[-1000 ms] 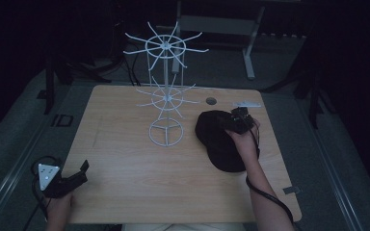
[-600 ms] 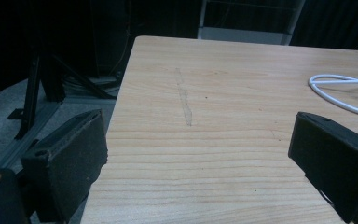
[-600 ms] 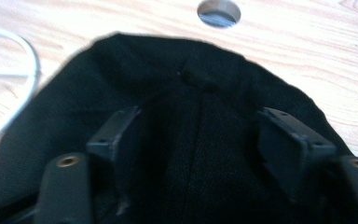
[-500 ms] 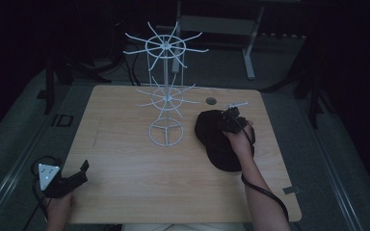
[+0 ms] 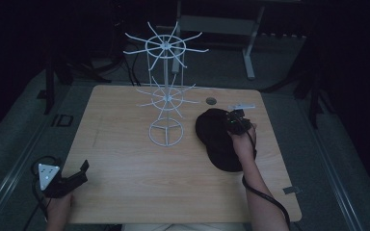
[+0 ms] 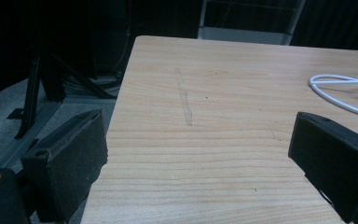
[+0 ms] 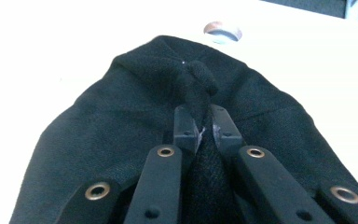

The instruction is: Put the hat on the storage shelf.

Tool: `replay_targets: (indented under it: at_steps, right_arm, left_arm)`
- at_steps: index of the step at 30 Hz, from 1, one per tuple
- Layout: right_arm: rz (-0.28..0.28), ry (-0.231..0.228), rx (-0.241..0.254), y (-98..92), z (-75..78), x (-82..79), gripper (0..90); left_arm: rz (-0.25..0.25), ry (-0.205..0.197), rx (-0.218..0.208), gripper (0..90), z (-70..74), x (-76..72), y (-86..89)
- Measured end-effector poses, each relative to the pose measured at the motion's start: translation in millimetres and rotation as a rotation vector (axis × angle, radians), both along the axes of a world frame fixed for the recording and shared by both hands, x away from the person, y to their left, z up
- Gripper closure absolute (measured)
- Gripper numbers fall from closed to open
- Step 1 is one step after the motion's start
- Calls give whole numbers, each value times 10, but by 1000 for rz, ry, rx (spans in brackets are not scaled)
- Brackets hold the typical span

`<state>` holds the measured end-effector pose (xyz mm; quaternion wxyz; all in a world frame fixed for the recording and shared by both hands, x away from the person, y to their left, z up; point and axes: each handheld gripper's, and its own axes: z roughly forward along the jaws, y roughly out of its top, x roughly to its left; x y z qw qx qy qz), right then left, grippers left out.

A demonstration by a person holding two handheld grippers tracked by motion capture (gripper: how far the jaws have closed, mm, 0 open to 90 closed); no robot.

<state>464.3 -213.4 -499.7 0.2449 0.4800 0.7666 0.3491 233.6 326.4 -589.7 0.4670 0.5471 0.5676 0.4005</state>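
High view: a black cap point(image 5: 220, 139) lies on the right half of the desk point(image 5: 125, 159), just right of the white wire rack point(image 5: 165, 91) and near a small round hole point(image 5: 211, 101) in the desk top. The right gripper point(image 5: 232, 121) sits on the far part of the cap, with the right hand point(image 5: 242, 144) and forearm reaching forward over it from the desk's near edge. Its jaws have just been closing, with cap cloth between them. The left gripper point(image 5: 79, 172) rests low at the near left corner, well apart from the cap, pointing toward the desk's middle.

Left gripper view: the jaws stand wide apart with nothing between them, above bare wood. A loop of the rack's white base ring point(image 6: 340, 91) shows at the right.

Right gripper view: the right gripper point(image 7: 203, 122) is pinched shut on a raised fold of the cap point(image 7: 121, 140), near the little button at the crown. The cloth bunches up ahead of the fingertips point(image 7: 184, 125).

The cap looks light and soft. It will likely sag and hang limp from a single pinch, so the fold may slip out if only a thin bit of cloth is caught. The brim is probably the stiffer part and would give a firmer hold. The crown grip should do for a lift, since little weight pulls on it. The wrist slopes down toward the cap, and the gripper is tilted forward onto it.
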Motion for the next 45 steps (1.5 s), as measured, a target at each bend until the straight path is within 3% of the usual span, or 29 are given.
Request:
replay_targets:
  at_steps: [6, 9, 22, 29, 37, 45]
  right_arm:
    - [-2, -70, 42, -92, 126, -154, 845]
    - [-1, -76, 44, -106, 143, -180, 845]
    - [27, -235, 116, -433, 408, -701, 845]
    - [33, -297, 149, -565, 555, -913, 845]
    - [43, -385, 193, -622, 845, -1216, 844]
    - [87, -481, 217, -601, 1245, -1501, 844]
  left_arm:
    - [1, 0, 0, 49, 0, -1, 0]
    - [1, -1, 1, 49, 0, -1, 0]
    - [4, 2, 4, 49, 1, 0, -5]
    - [7, 3, 7, 49, 1, 2, -9]
    - [8, 4, 8, 50, 1, 1, -9]
    - [8, 3, 9, 49, 1, 1, -11]
